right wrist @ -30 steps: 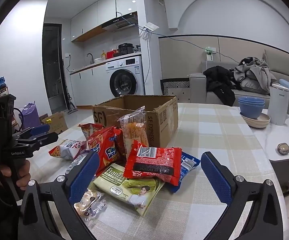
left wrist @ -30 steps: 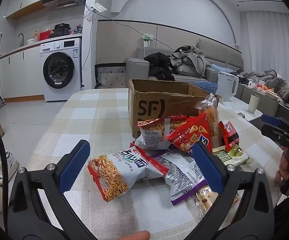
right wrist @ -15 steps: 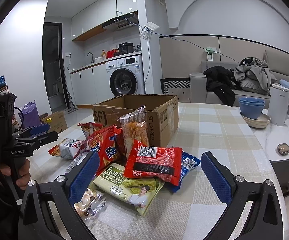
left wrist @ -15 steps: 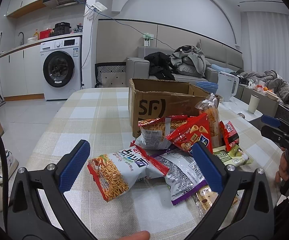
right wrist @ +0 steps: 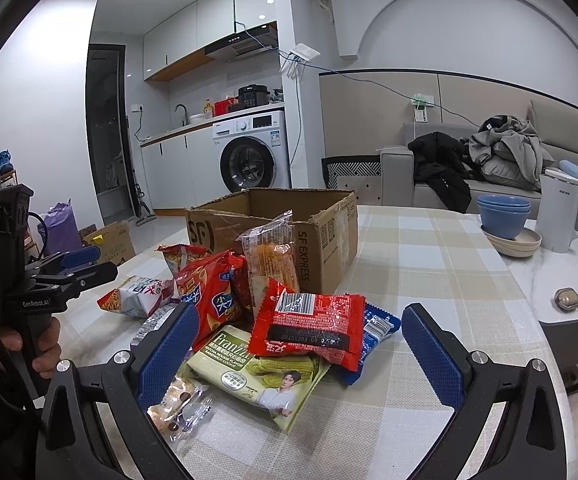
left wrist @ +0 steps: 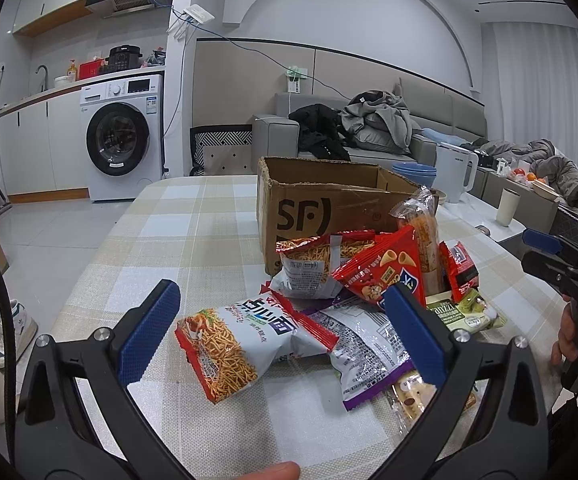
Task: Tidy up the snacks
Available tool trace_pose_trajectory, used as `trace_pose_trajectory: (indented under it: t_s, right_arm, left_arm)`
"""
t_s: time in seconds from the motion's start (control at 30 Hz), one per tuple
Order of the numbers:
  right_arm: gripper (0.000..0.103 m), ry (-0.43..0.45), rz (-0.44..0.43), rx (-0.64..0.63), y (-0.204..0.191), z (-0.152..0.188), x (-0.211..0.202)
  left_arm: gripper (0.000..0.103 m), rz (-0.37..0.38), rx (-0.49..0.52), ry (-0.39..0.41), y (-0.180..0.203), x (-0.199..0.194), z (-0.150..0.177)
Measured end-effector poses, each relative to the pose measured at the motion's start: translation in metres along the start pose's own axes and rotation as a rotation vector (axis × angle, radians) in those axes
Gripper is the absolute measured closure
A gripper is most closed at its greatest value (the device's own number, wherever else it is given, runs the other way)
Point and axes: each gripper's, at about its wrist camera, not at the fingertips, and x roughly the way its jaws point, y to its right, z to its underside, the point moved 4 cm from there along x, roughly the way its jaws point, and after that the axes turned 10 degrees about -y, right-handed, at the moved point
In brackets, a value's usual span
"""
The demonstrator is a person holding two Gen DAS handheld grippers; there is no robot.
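Both claws spread wide, holding nothing: left gripper (left wrist: 281, 330) hovers over the crinkly foil noodle-snack bag (left wrist: 245, 340), right gripper (right wrist: 301, 354) over the red packet (right wrist: 309, 326) atop the green Franzzi cookie pack (right wrist: 265, 372). Snacks are heaped on the checked tablecloth (left wrist: 177, 232) against the open, apparently empty SF cardboard box (left wrist: 321, 204), likely the destination.

Left gripper (left wrist: 281, 336) and right gripper (right wrist: 301, 344) — both spread wide, empty.

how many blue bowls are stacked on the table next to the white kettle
2 blue bowls, nested in one stack on beige plates, left of the white kettle in the right wrist view; more could be hidden inside.
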Motion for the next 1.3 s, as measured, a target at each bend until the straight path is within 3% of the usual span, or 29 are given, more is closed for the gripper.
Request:
trace_pose_trajectory:
  t_s: [1.3]
  right_arm:
    - [0.000,-0.006,0.007,-0.011,0.0033,0.0036,-0.0017]
  left_arm:
    - [0.001,0.000,0.000,-0.001,0.0001,0.0000,0.0000]
